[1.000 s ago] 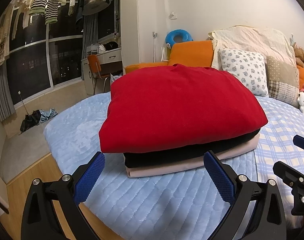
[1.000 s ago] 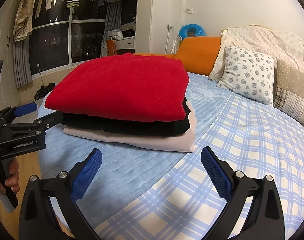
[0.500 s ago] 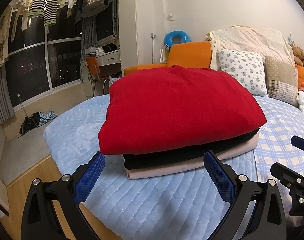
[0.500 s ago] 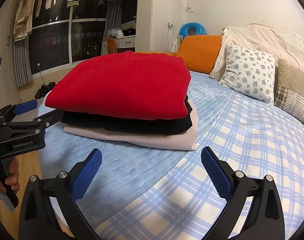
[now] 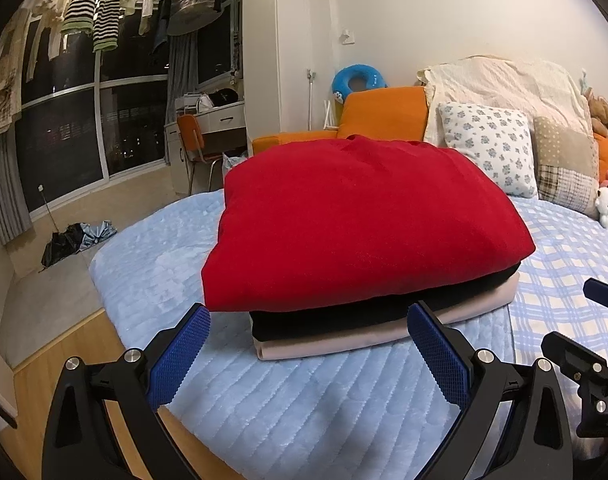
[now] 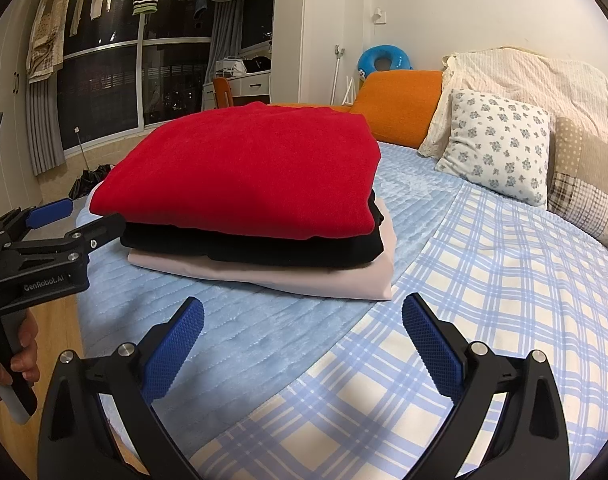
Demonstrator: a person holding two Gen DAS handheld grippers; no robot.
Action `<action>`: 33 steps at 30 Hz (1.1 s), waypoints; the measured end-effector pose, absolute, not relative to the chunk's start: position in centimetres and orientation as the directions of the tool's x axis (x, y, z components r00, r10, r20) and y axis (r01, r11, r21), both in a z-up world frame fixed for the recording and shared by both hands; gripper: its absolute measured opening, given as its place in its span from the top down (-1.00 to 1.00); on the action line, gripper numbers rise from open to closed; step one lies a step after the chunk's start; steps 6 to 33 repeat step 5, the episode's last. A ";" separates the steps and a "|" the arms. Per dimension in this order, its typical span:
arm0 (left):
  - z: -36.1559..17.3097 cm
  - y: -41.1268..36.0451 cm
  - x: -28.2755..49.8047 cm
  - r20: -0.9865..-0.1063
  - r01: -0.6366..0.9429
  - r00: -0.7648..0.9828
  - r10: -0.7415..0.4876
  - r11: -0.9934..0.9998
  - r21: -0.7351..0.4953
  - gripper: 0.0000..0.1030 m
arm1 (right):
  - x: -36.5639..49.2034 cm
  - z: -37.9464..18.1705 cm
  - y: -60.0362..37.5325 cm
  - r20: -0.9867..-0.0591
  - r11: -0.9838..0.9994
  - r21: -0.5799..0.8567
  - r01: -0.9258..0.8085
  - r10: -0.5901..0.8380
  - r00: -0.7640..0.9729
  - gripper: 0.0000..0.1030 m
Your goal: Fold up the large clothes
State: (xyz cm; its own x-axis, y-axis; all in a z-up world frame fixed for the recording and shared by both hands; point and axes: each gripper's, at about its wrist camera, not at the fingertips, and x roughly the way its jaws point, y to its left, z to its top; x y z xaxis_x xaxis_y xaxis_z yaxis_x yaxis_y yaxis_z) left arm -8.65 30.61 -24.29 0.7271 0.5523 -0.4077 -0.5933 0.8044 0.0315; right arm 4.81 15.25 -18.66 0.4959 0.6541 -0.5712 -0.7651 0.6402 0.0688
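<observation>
A stack of three folded garments lies on the bed: a red one [image 5: 364, 220] on top, a black one [image 5: 344, 316] under it, a beige one [image 5: 344, 340] at the bottom. The stack also shows in the right wrist view, with the red garment [image 6: 248, 168] on top. My left gripper [image 5: 308, 344] is open and empty, just short of the stack's near edge. My right gripper [image 6: 304, 336] is open and empty, a little before the stack's corner. The left gripper also shows at the left of the right wrist view [image 6: 60, 224].
The bed has a pale blue quilted pad [image 5: 152, 264] and a blue checked sheet [image 6: 484, 300]. Pillows [image 6: 496, 144] and an orange cushion [image 6: 396, 104] stand at the head. Wooden floor [image 5: 36, 384] lies beyond the bed's left edge. Clothes hang by the window [image 5: 104, 12].
Both grippers have moved slightly closer to the stack. The garments have not moved.
</observation>
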 end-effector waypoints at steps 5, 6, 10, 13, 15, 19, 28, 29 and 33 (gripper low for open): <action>-24.2 30.5 -8.6 -0.406 -0.591 0.728 0.552 0.806 0.036 -0.93 | 4.8 -18.7 15.3 -0.573 0.641 0.069 -0.764 0.653 0.496 -0.91; -24.2 30.5 -8.6 -0.406 -0.591 0.728 0.552 0.806 0.036 -0.93 | 4.8 -18.7 15.3 -0.573 0.641 0.069 -0.764 0.653 0.496 -0.91; -24.2 30.5 -8.6 -0.406 -0.591 0.728 0.552 0.806 0.036 -0.93 | 4.8 -18.7 15.3 -0.573 0.641 0.069 -0.764 0.653 0.496 -0.91; -24.2 30.5 -8.6 -0.406 -0.591 0.728 0.552 0.806 0.036 -0.93 | 4.8 -18.7 15.3 -0.573 0.641 0.069 -0.764 0.653 0.496 -0.91; -24.2 30.5 -8.6 -0.406 -0.591 0.728 0.552 0.806 0.036 -0.93 | 4.8 -18.7 15.3 -0.573 0.641 0.069 -0.764 0.653 0.496 -0.91; -24.2 30.5 -8.6 -0.406 -0.591 0.728 0.552 0.806 0.036 -0.93 | 4.8 -18.7 15.3 -0.573 0.641 0.069 -0.764 0.653 0.496 -0.91; -24.2 30.5 -8.6 -0.406 -0.591 0.728 0.552 0.806 0.036 -0.93 | 4.8 -18.7 15.3 -0.573 0.641 0.069 -0.764 0.653 0.496 -0.91; -24.2 30.5 -8.6 -0.406 -0.591 0.728 0.552 0.806 0.036 -0.93 | 4.8 -18.7 15.3 -0.573 0.641 0.069 -0.764 0.653 0.496 -0.91; -24.2 30.5 -8.6 -0.406 -0.591 0.728 0.552 0.806 0.036 -0.93 | 4.8 -18.7 15.3 -0.573 0.641 0.069 -0.764 0.653 0.496 -0.91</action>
